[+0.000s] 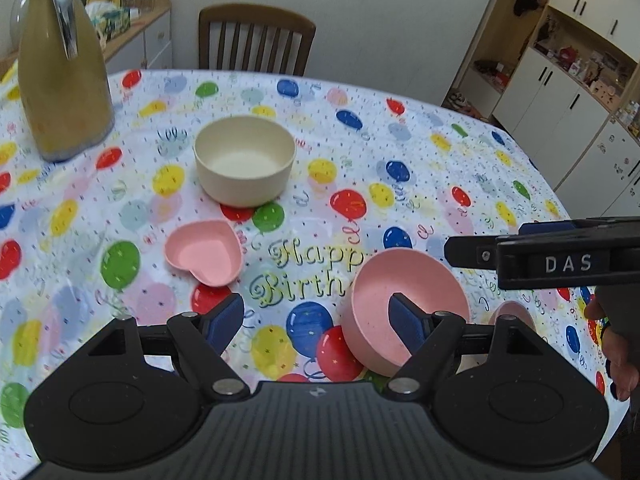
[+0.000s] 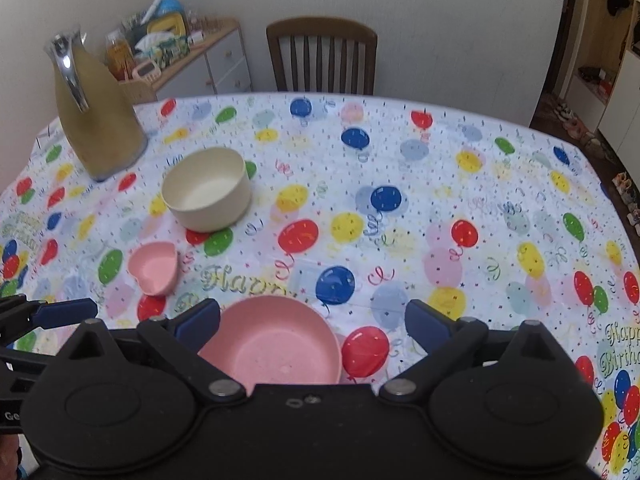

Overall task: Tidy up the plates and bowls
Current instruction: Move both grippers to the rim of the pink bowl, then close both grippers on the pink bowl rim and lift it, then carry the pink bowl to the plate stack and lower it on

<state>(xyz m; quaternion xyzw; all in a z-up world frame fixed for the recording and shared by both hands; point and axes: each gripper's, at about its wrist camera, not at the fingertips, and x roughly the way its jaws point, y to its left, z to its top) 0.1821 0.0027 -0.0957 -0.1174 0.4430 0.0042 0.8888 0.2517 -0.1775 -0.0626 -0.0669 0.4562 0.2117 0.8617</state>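
Observation:
A cream bowl [image 1: 245,160] stands upright mid-table; it also shows in the right wrist view [image 2: 208,190]. A pink heart-shaped dish [image 1: 204,256] lies nearer, also visible in the right wrist view [image 2: 154,268]. A pink round bowl [image 1: 404,308] sits close in front, seen from the right wrist too [image 2: 276,344]. My left gripper [image 1: 316,320] is open, its right finger over the pink bowl's inside. My right gripper [image 2: 312,320] is open above the pink bowl and empty; it enters the left wrist view from the right [image 1: 560,256]. A small pink item [image 1: 516,312] peeks out behind my left gripper's right finger.
A tall tan carafe [image 1: 60,76] with a chrome handle stands at the far left of the balloon tablecloth [image 1: 420,168]; it also shows in the right wrist view [image 2: 96,112]. A wooden chair [image 1: 256,40] stands behind the table. Cabinets line the right wall.

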